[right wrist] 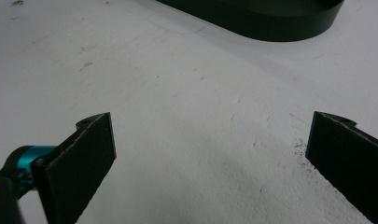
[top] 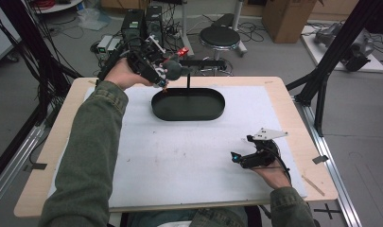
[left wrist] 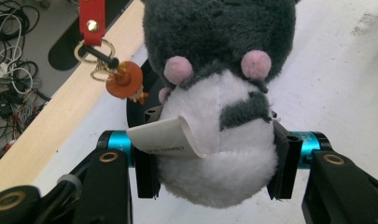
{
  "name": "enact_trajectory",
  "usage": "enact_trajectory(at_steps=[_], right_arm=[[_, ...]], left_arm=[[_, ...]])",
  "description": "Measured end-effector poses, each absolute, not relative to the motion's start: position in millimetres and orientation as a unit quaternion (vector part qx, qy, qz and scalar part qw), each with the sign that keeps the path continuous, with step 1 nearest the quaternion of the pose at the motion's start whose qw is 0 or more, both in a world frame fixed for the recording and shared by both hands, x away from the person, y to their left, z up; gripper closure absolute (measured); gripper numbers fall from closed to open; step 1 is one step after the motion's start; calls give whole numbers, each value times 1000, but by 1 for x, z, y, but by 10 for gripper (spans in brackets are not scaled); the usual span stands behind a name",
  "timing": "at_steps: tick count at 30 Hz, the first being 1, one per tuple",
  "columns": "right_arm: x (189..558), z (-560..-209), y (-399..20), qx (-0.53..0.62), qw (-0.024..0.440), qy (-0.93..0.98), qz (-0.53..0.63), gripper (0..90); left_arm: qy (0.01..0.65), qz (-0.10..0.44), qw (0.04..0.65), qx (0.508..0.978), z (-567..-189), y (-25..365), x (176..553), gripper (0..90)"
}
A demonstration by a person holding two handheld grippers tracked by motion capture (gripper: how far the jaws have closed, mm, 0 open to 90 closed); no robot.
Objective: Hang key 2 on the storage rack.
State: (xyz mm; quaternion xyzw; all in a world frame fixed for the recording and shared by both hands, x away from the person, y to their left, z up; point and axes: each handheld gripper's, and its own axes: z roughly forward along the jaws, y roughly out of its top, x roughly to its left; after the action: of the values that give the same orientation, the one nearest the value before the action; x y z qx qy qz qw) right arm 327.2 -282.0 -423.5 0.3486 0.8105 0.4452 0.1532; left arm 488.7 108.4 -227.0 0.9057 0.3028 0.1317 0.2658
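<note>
The left tongs [left wrist: 213,161] clamp a grey-and-white plush toy [left wrist: 217,98] by its belly above the black oval tray's [top: 188,105] ten-o'clock rim, seemingly to drop it in, while the right tongs [right wrist: 210,154], wide and empty, rest at the table's [top: 170,156] four o'clock.

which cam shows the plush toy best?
Left gripper view: the plush toy sits close up between the left gripper jaws, its grey and white fur, pink dots and tag clear. In the high view it is small and dark.
</note>
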Motion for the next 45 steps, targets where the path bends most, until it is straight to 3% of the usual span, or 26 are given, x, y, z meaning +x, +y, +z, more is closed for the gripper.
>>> enact_trajectory(at_steps=[24, 37, 40, 45], right_arm=[[327, -424, -284, 352, 152, 806, 450, 5], [327, -423, -285, 352, 152, 805, 452, 5], [327, -423, -285, 354, 149, 805, 453, 5], [327, -423, -286, 352, 149, 805, 454, 5]], left_arm=[[354, 143, 245, 891, -251, 117, 508, 486], [350, 136, 233, 897, -273, 99, 512, 463], [351, 135, 237, 896, -275, 99, 513, 407], [363, 132, 268, 883, -270, 106, 511, 177]])
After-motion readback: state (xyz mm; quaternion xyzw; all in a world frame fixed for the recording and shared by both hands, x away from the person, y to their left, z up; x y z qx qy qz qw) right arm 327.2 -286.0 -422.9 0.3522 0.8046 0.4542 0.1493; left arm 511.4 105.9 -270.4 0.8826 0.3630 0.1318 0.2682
